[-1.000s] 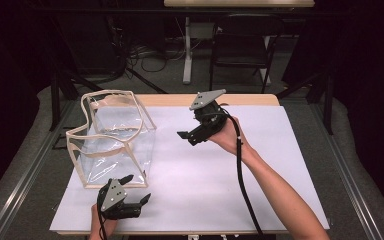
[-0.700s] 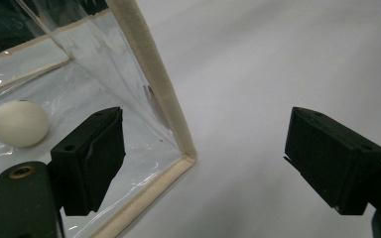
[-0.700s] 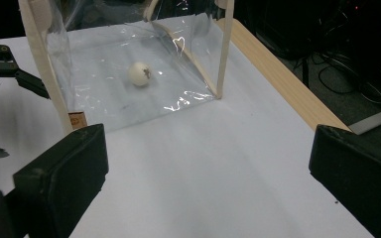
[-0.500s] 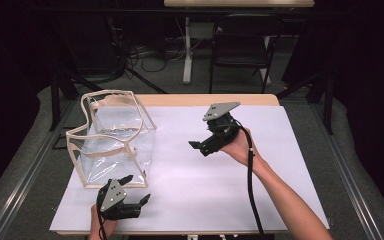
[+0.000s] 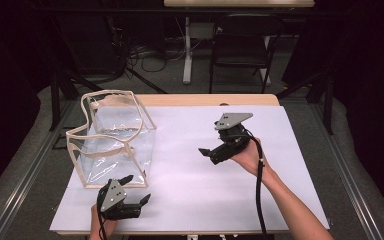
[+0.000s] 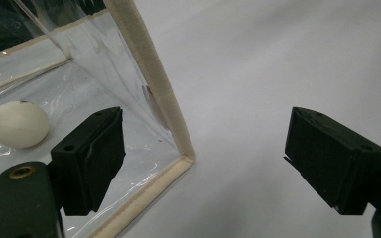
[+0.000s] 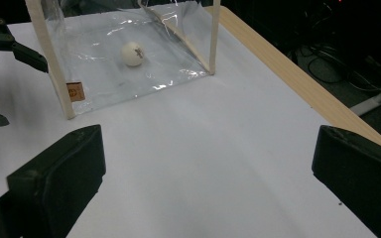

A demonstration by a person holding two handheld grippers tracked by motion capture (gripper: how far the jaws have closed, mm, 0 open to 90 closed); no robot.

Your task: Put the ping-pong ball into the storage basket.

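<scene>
White sheet (image 5: 260, 195) covers wooden surface (image 5: 200, 100). Black chair (image 5: 242, 42), white post (image 5: 186, 50), cables (image 5: 147, 55) on floor behind.

The white tabletop (image 5: 190, 175) is bright under light from above, and the room behind it is very dark. Shiny white glare spots sit on the clear plastic bag with cream edges (image 7: 129, 64). The near black claw tips look soft and blurry.

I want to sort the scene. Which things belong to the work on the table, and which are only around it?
In the work:
- clear bag
- white ball inside it
- left gripper, jaws open
- right gripper, jaws open

Only around:
- folding chair
- floor cables
- white table cover
</scene>
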